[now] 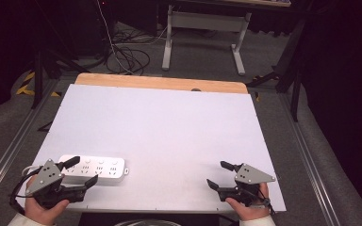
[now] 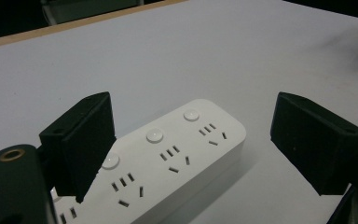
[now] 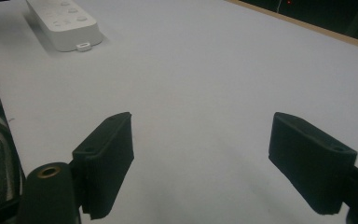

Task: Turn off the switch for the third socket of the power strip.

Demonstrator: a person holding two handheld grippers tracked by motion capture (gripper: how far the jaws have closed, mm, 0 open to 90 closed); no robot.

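Note:
A white power strip (image 1: 93,170) with several sockets and round buttons lies flat near the front left of the white table top (image 1: 160,127). My left gripper (image 1: 85,171) hovers over its left end, jaws open wide and astride the strip, not touching it. In the left gripper view the power strip (image 2: 168,163) runs diagonally between the two black jaws. My right gripper (image 1: 220,175) stands open near the front right edge, nothing between its jaws. Far off at the upper left of the right gripper view lies the power strip (image 3: 65,21).
The white board lies on a wooden table whose far edge (image 1: 160,83) shows. Beyond it on the floor are cables (image 1: 127,54) and a desk frame's white legs (image 1: 202,37). Metal rails (image 1: 9,146) run along both sides.

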